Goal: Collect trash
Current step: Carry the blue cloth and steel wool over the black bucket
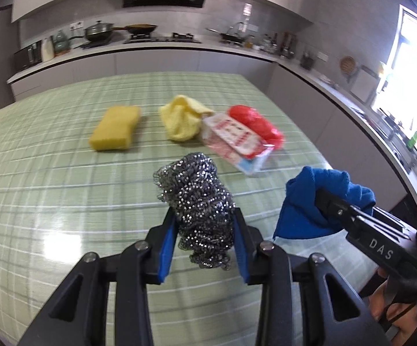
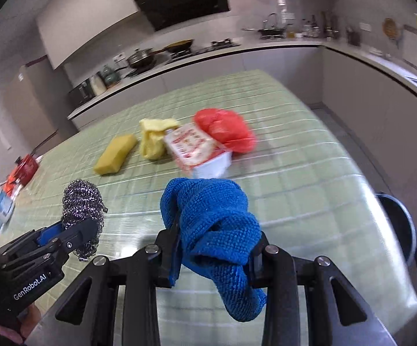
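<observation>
Steel wool [image 1: 199, 210] sat pinched between the left gripper's [image 1: 205, 230] blue pads, clear above the table [image 1: 49, 173]. Alongside it, the right gripper [image 2: 214, 248] was clamped tight on a blue cloth [image 2: 217, 230], also off the surface. Carrying both to the bin would go best with steady grips and level travel, since the cloth's loose tail could snag. A dark round rim [image 2: 398, 230] beyond the table's right edge was possibly that bin. Left lying were the sponge [image 1: 116, 128], yellow cloth [image 1: 182, 121], packet [image 1: 237, 141] and red bag [image 1: 254, 124].
</observation>
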`<control>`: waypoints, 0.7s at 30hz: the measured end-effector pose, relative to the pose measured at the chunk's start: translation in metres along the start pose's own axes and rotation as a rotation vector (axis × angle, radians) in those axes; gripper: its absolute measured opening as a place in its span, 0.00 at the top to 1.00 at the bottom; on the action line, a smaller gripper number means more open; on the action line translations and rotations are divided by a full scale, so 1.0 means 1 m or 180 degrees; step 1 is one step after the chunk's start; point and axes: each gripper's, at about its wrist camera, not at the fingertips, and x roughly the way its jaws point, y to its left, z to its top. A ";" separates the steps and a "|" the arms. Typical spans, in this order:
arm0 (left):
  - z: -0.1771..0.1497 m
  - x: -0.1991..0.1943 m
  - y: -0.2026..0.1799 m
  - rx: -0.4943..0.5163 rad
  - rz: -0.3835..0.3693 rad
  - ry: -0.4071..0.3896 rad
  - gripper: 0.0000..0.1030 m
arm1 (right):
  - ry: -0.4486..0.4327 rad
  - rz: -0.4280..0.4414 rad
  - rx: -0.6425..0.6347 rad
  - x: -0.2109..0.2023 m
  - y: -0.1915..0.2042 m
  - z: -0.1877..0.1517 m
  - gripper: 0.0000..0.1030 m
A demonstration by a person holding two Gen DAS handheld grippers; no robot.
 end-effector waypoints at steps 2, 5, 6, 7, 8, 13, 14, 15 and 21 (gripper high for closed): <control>0.000 0.001 -0.015 0.0058 -0.0043 -0.0010 0.64 | -0.0034 -0.0104 0.0060 -0.011 -0.014 -0.002 0.65; -0.002 0.004 -0.038 0.0106 -0.0100 -0.0008 0.64 | -0.0086 -0.0220 0.0099 -0.024 -0.033 -0.003 0.65; -0.002 0.005 -0.046 0.0131 -0.0112 -0.0008 0.64 | -0.0105 -0.0248 0.0119 -0.028 -0.042 -0.003 0.65; -0.002 0.006 -0.060 0.0171 -0.0126 -0.0011 0.64 | -0.0126 -0.0260 0.0140 -0.033 -0.050 -0.004 0.65; -0.002 0.007 -0.070 0.0198 -0.0135 -0.0021 0.64 | -0.0149 -0.0277 0.0163 -0.038 -0.061 -0.005 0.65; -0.006 0.012 -0.136 0.0257 -0.0119 -0.0124 0.64 | -0.0221 -0.0319 0.0215 -0.060 -0.120 -0.008 0.65; -0.007 0.014 -0.147 0.0248 -0.0102 -0.0134 0.64 | -0.0238 -0.0319 0.0222 -0.065 -0.135 -0.008 0.65; -0.007 0.017 -0.161 0.0230 -0.0103 -0.0135 0.64 | -0.0248 -0.0330 0.0216 -0.070 -0.151 -0.008 0.65; -0.007 0.038 -0.251 0.0221 -0.0131 -0.0213 0.64 | -0.0344 -0.0442 0.0122 -0.103 -0.248 -0.001 0.65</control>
